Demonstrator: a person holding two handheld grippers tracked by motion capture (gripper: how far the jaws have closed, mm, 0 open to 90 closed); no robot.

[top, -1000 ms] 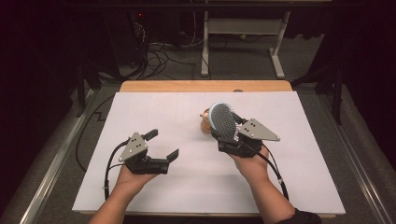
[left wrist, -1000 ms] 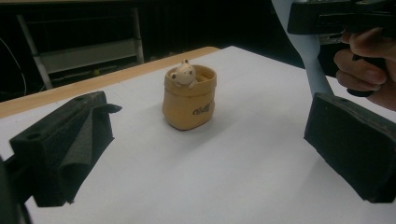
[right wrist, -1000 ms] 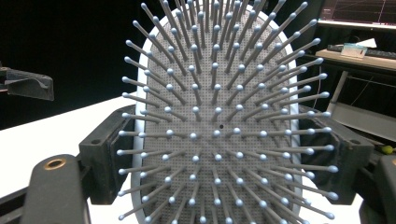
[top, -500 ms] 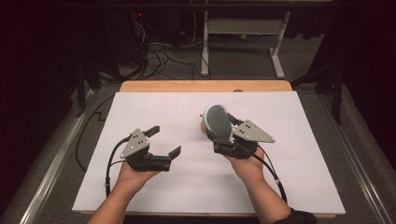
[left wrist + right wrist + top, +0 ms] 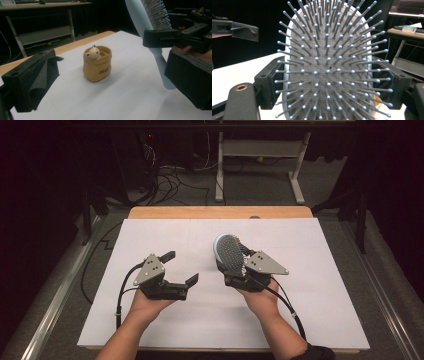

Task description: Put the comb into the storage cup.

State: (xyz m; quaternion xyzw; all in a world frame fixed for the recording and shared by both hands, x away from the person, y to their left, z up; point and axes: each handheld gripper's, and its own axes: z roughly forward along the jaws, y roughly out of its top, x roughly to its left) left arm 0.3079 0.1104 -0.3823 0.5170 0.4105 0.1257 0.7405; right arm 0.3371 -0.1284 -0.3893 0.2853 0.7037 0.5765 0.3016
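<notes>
1. Right of centre in the high view, my right tool [image 5: 231,265] has a pale blue paddle hairbrush [image 5: 228,252] clamped between its jaws, which stand fairly wide because they bear on the two edges of the brush head. In the right gripper view the bristle pad of the hairbrush [image 5: 329,67] faces the camera, with a black jaw pressed against each side of it.

2. Left of centre in the high view, my left tool [image 5: 183,266] is spread wide and has hold of nothing; in the left gripper view its jaws rise at the lower left and lower right with bare worktop [image 5: 120,100] between them.

3. I judge the step in hand to be carrying the brush to the small tan cup [image 5: 97,63], the one with an animal figure on its rim. In the left gripper view the cup stands upright at frame centre, and the brush handle hangs down at the right, apart from it.

4. To do this well I would keep the grip steady on the head, swing the handle tip over the cup mouth, then lower it straight down.

5. The cup looks light, so I would bring the free left tool beside it to stop it tipping when the handle goes in.
</notes>
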